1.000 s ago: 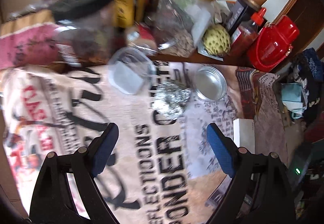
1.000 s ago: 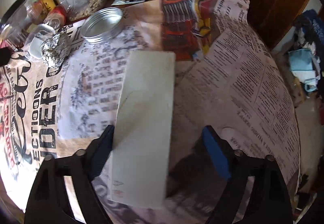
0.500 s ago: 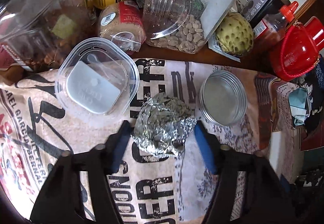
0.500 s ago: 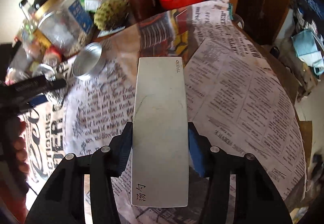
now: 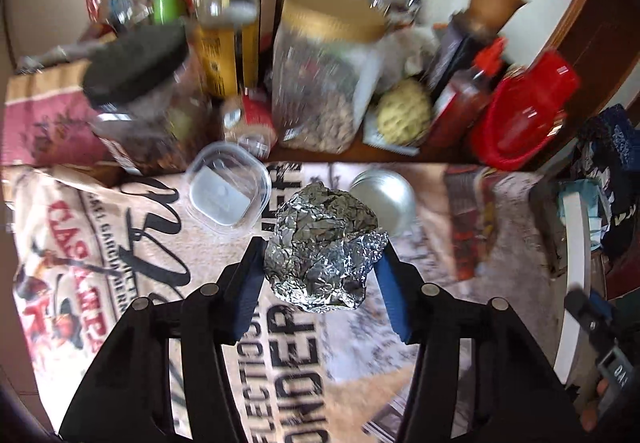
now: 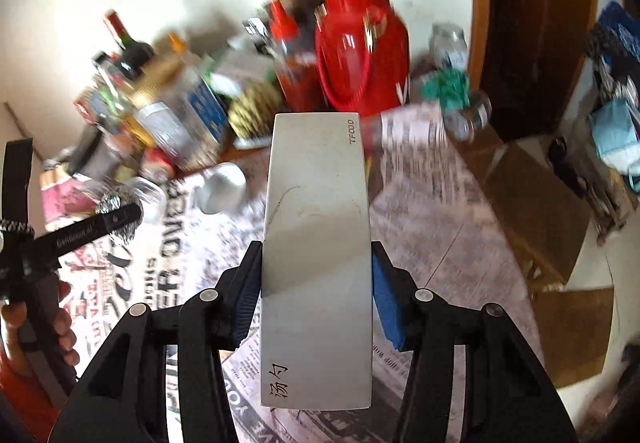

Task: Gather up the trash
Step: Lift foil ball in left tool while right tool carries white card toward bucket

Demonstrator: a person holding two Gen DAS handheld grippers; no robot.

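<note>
My left gripper (image 5: 320, 263) is shut on a crumpled foil ball (image 5: 320, 251) and holds it above the newspaper-covered table (image 5: 120, 243). My right gripper (image 6: 316, 283) is shut on a long white packet (image 6: 316, 243) printed with black characters, lifted above the table. The foil ball (image 6: 116, 211) and left gripper also show at the left of the right wrist view. The white packet (image 5: 572, 283) shows at the right edge of the left wrist view.
A clear plastic tub (image 5: 228, 199) and a metal lid (image 5: 384, 199) lie on the table behind the foil. Jars, bottles, a red flask (image 6: 360, 43) and a sauce bottle (image 5: 468, 99) crowd the back. Cardboard (image 6: 540, 203) lies on the floor at right.
Both grippers have closed, the left on the foil ball and the right on the white packet, and both have lifted their loads off the table.
</note>
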